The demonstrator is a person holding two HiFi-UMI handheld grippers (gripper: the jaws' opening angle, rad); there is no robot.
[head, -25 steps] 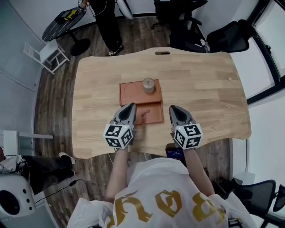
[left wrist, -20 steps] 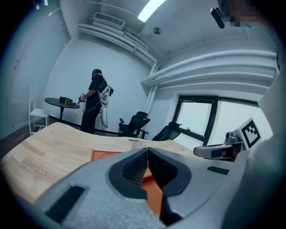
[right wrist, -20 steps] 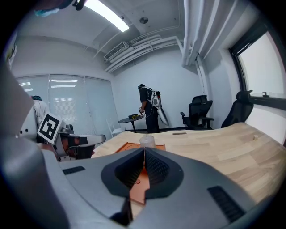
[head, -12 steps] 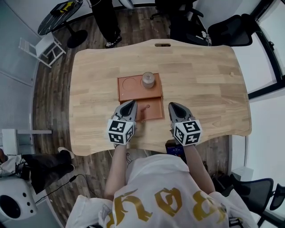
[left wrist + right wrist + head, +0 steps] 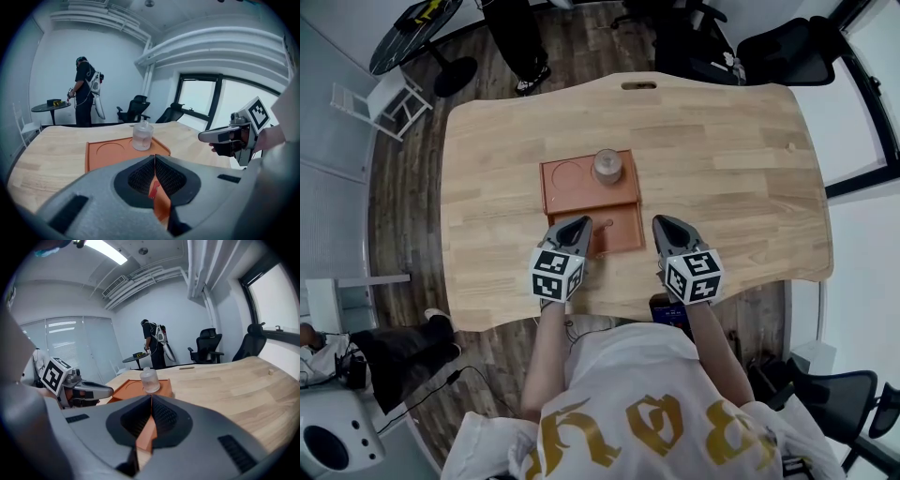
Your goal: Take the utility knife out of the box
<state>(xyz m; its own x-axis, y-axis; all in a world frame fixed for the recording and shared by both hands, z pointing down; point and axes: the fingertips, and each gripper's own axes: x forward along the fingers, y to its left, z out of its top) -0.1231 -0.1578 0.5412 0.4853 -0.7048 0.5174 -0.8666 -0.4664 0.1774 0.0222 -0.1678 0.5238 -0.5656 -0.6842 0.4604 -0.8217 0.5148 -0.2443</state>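
An orange box (image 5: pixel 572 192) lies mid-table, with a round recess at its far left and a long near compartment. In that compartment lies a small reddish utility knife (image 5: pixel 605 226), also seen as a red sliver (image 5: pixel 153 189) past my left jaws. My left gripper (image 5: pixel 578 226) hovers over the box's near left edge, jaws shut and empty. My right gripper (image 5: pixel 662 226) hangs just right of the box, jaws shut with nothing held. Each gripper shows in the other's view: the right gripper (image 5: pixel 224 136) and the left gripper (image 5: pixel 91 391).
A clear stoppered bottle (image 5: pixel 607 166) stands on the box's far right part, also seen as a bottle (image 5: pixel 142 136) and a bottle (image 5: pixel 150 380). The wooden table (image 5: pixel 741 159) stretches wide around it. A person (image 5: pixel 85 96) stands beyond the far edge beside office chairs (image 5: pixel 206 347).
Both grippers stay by the box's near edge, still shut. The head view has drifted slightly; nothing was taken or moved.
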